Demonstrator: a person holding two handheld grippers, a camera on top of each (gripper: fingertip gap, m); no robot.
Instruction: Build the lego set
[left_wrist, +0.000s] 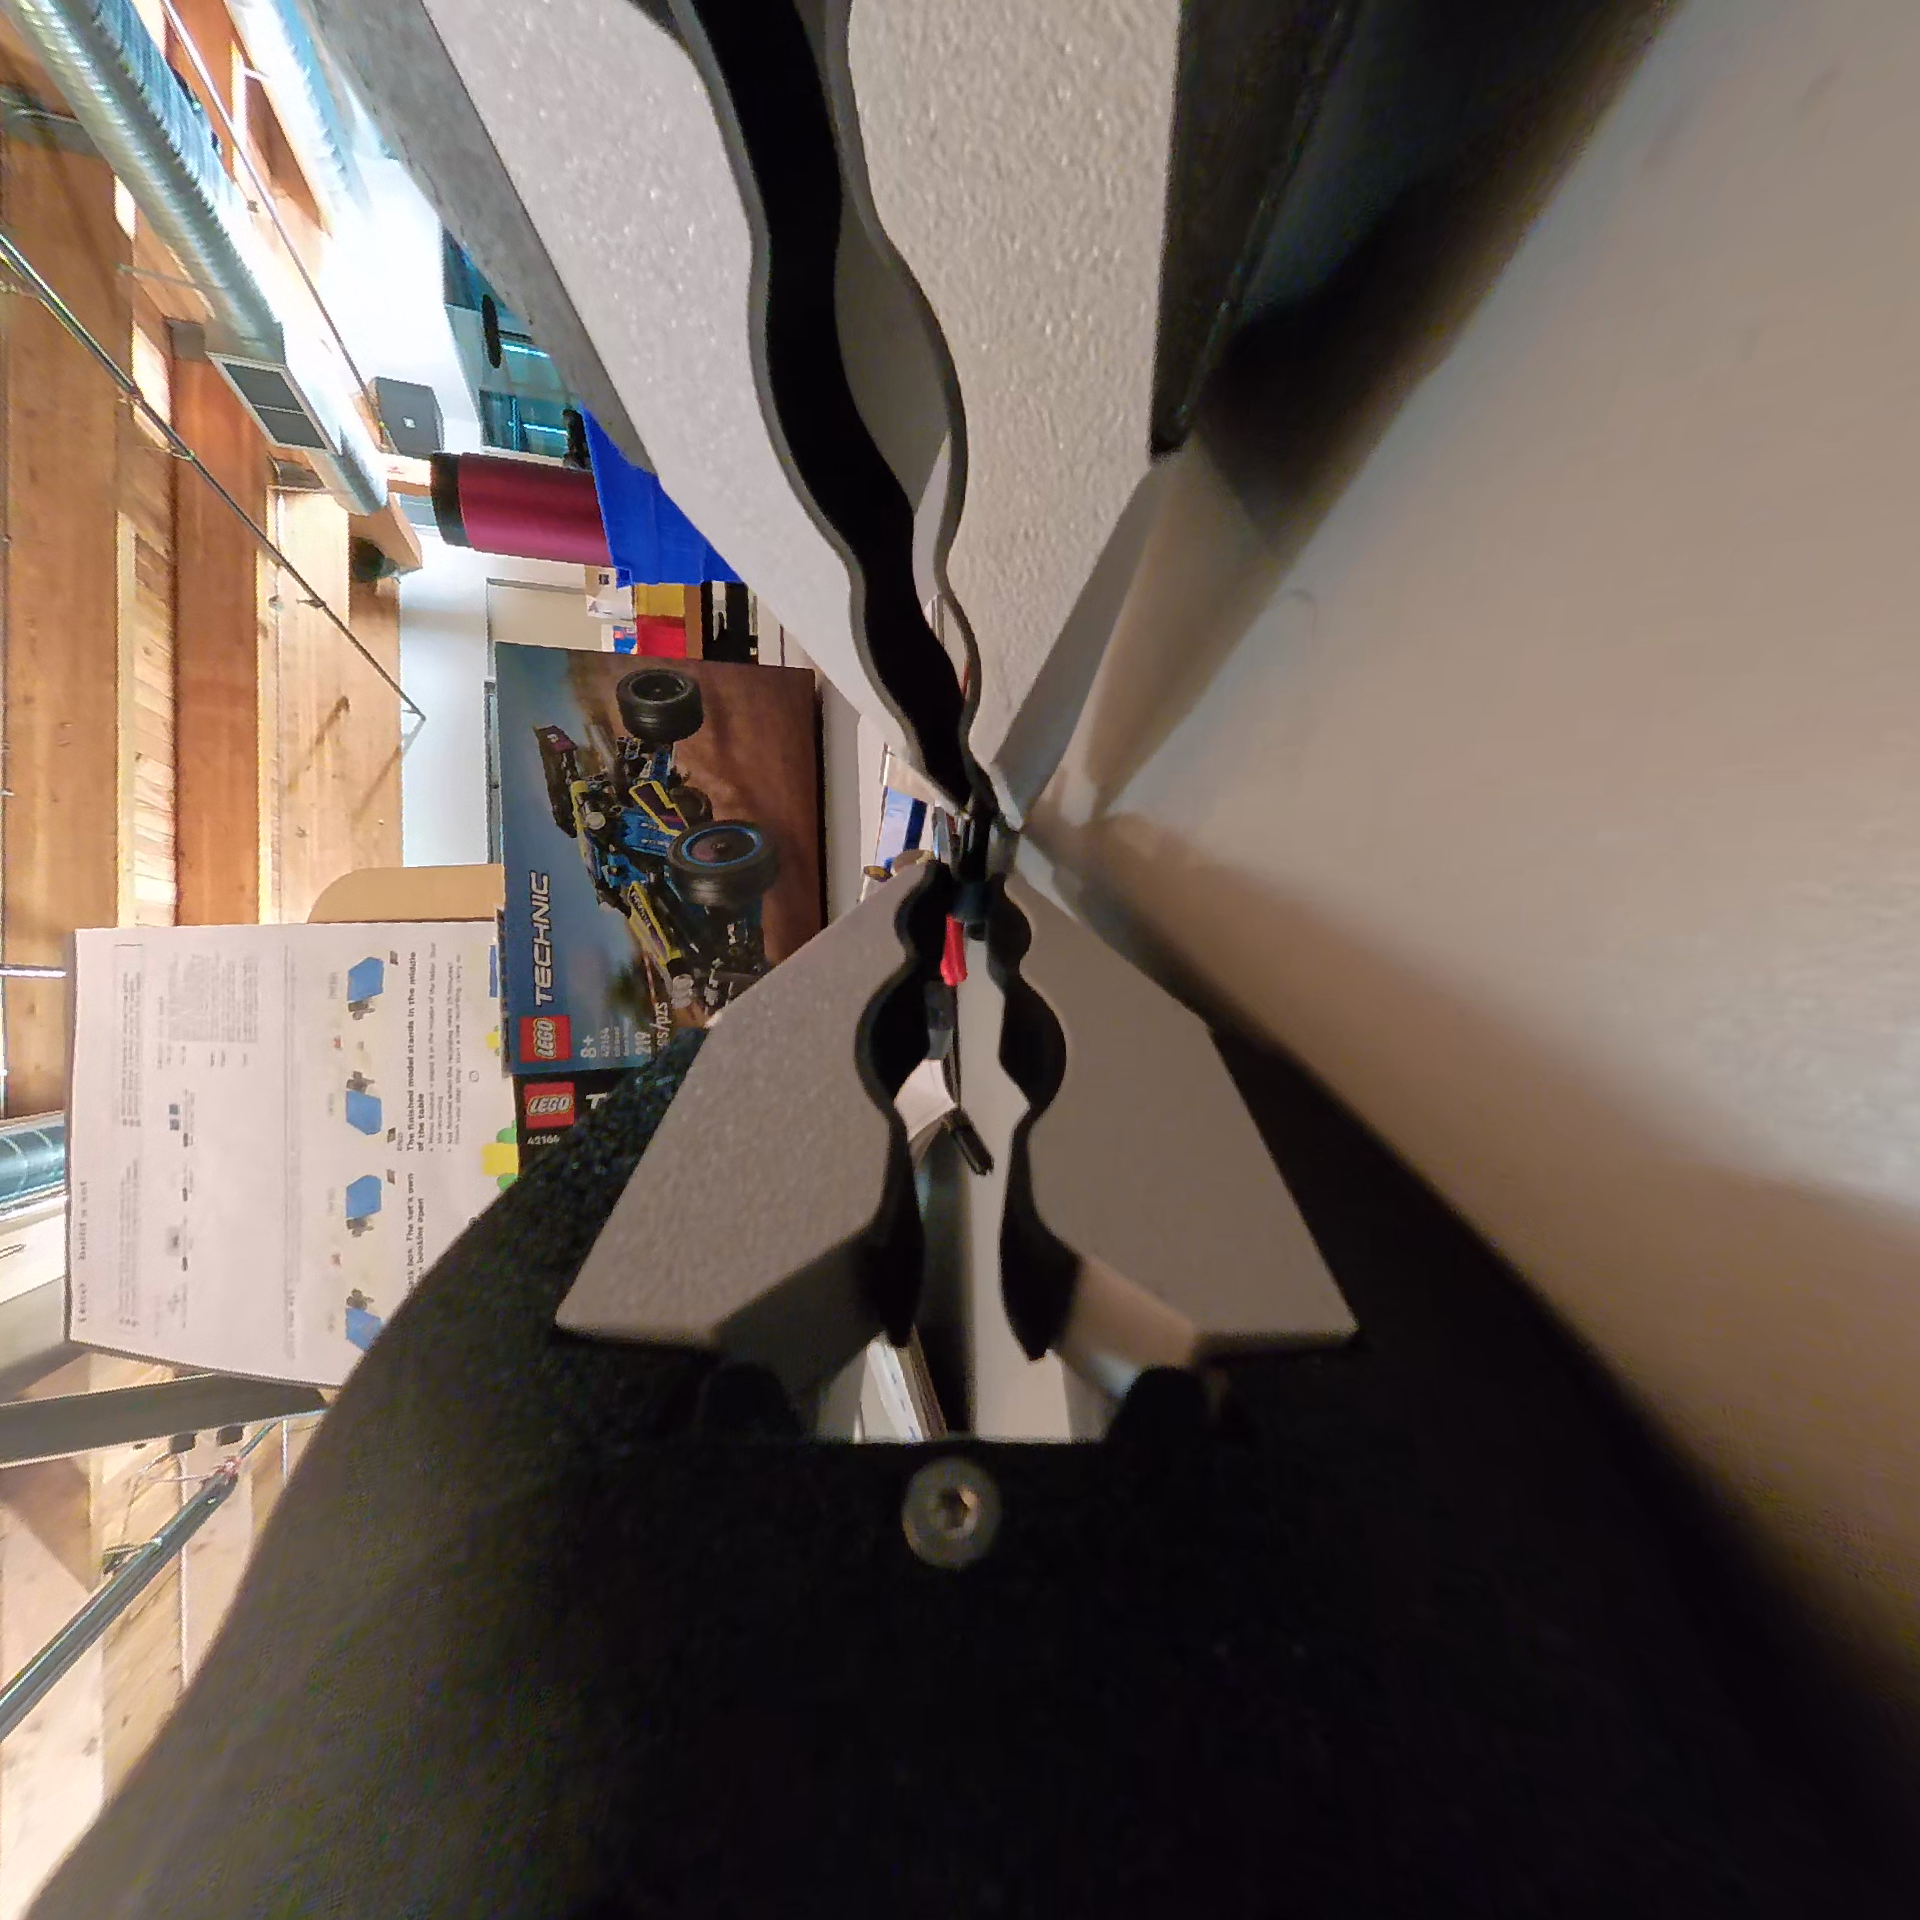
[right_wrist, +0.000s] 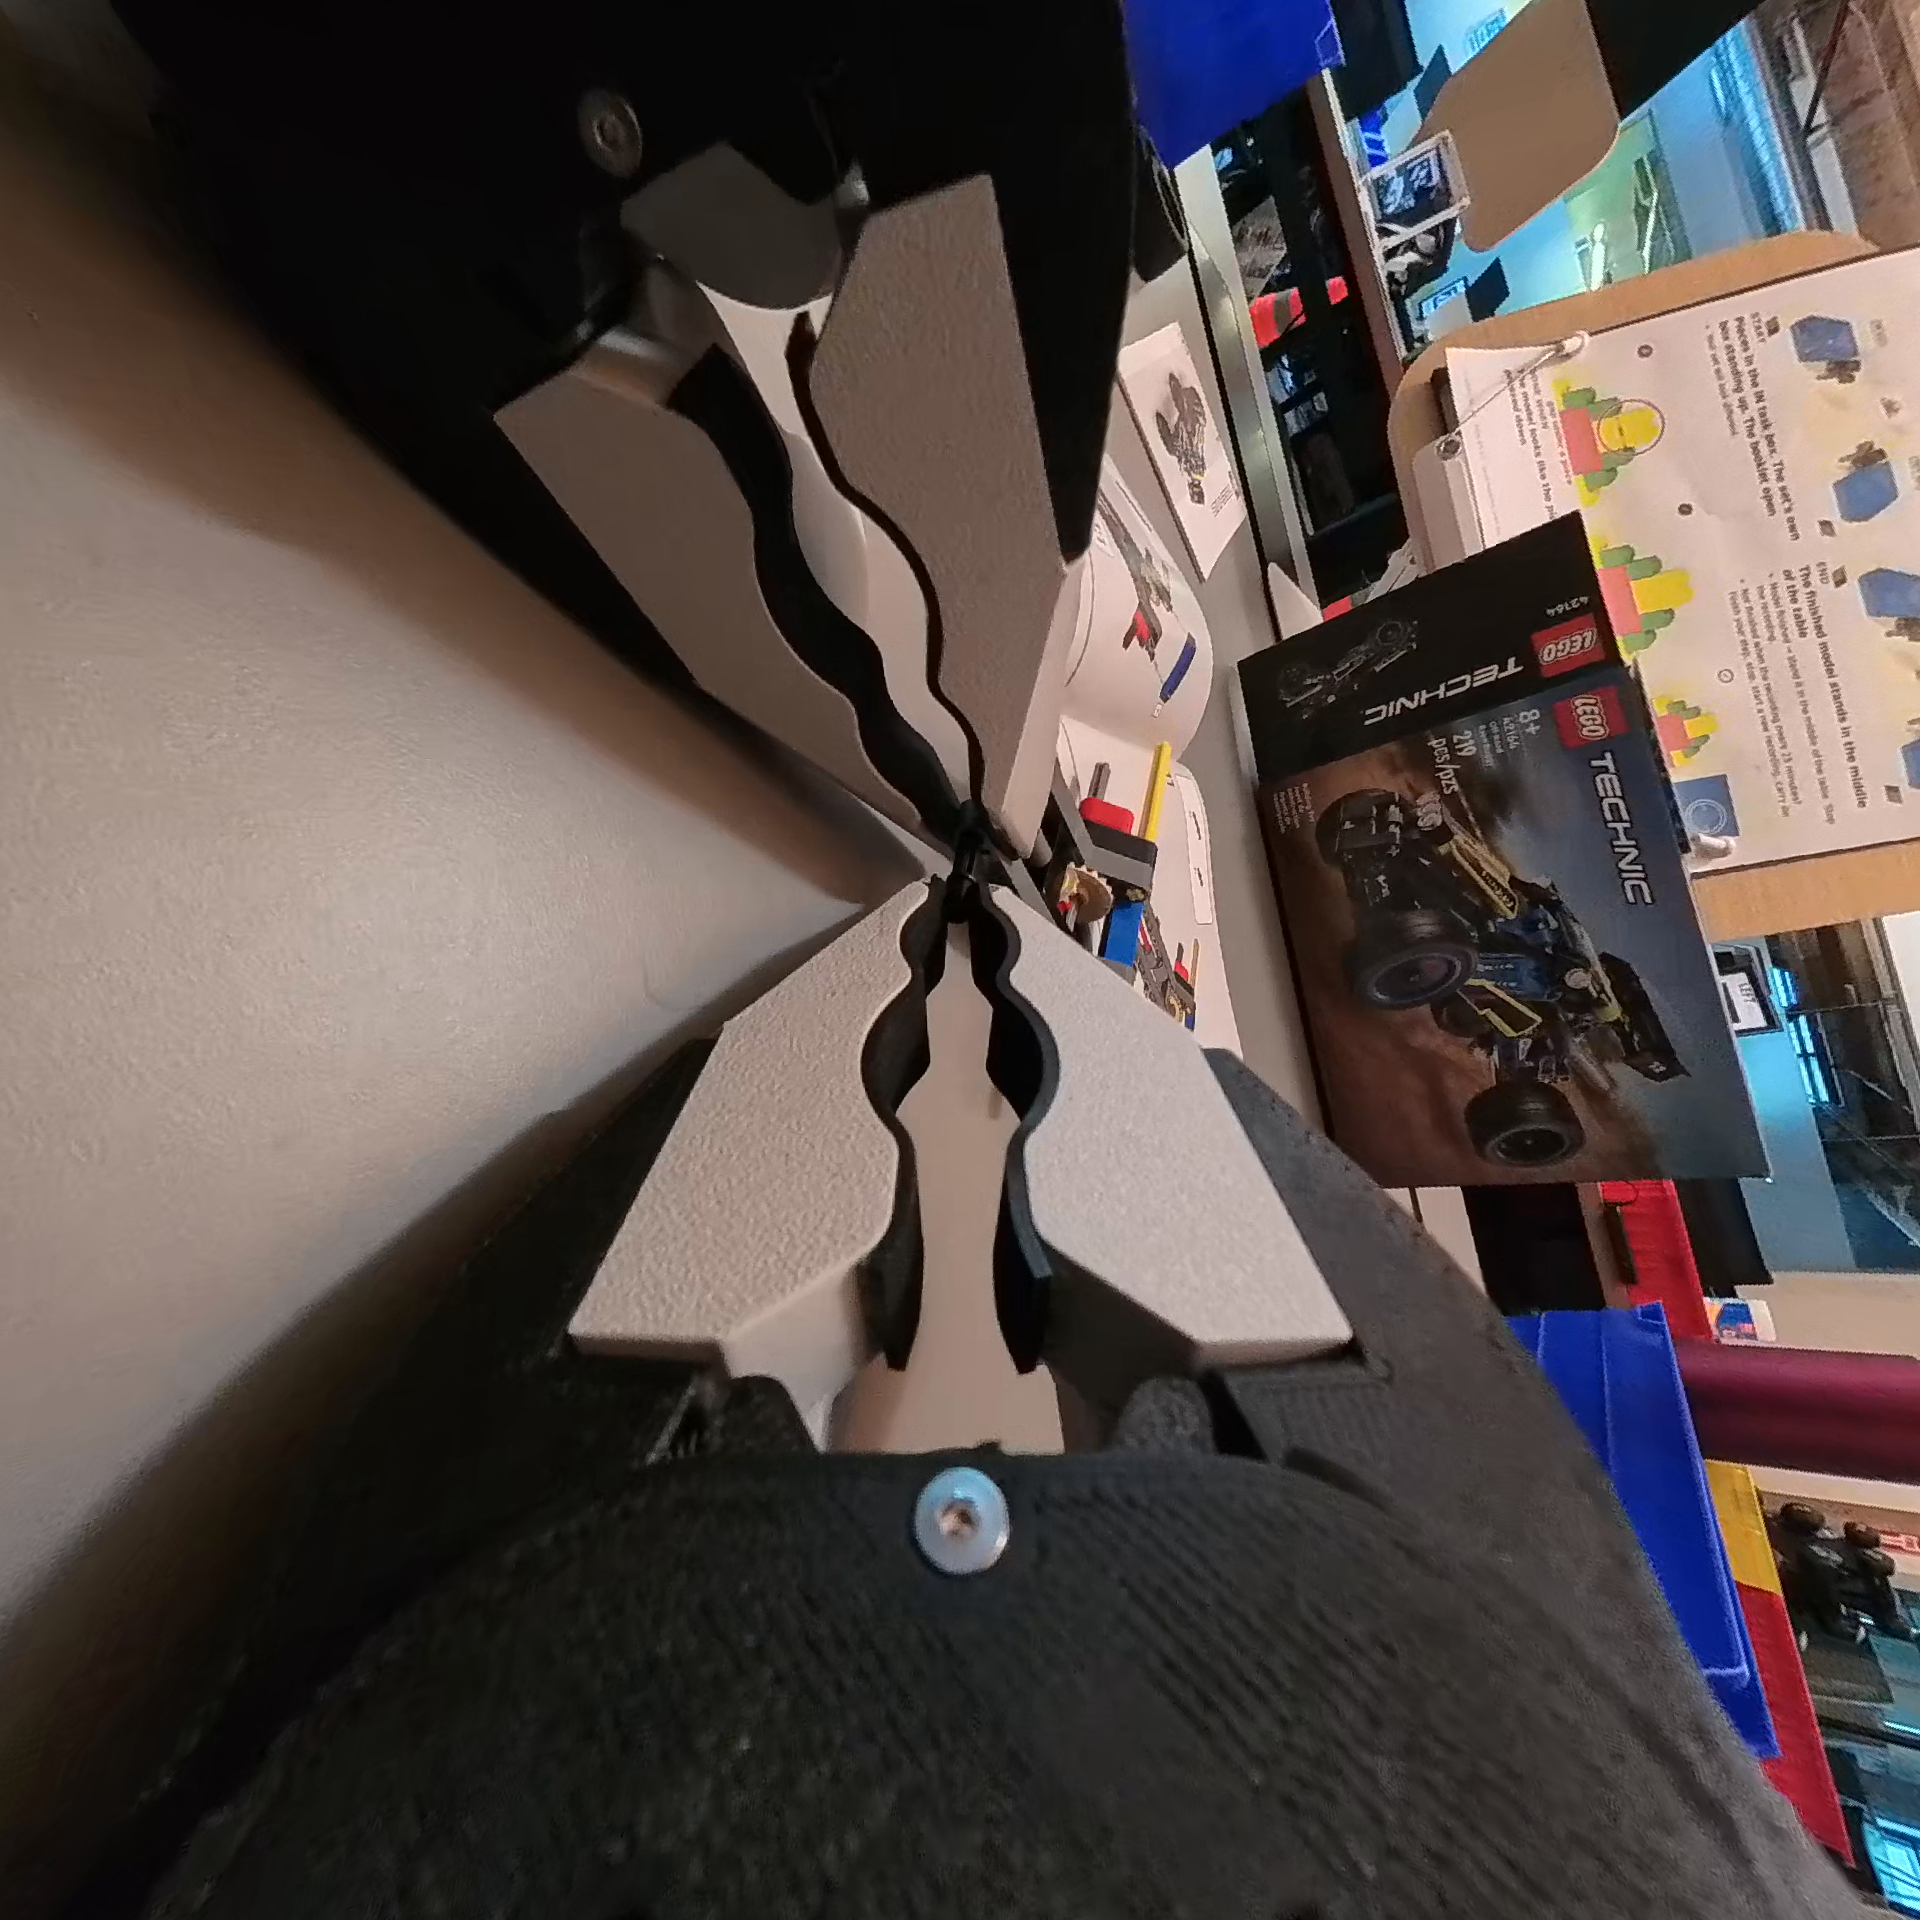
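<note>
Both views are rolled sideways. My left gripper and my right gripper meet tip to tip just above the pale table. Each has its jaws nearly closed on a small black lego piece, and the pieces touch at the tips; the joint is too small to make out. The right gripper enters the left wrist view from the top. The left gripper enters the right wrist view from the top. A partly built model with red, yellow and blue parts lies behind the tips.
The lego box stands behind the model and also shows in the left wrist view. An open booklet lies beside it. A printed sheet hangs on cardboard. Blue bins and a maroon bottle stand at the back. Both grippers' tips are close together, under 4 cm apart.
</note>
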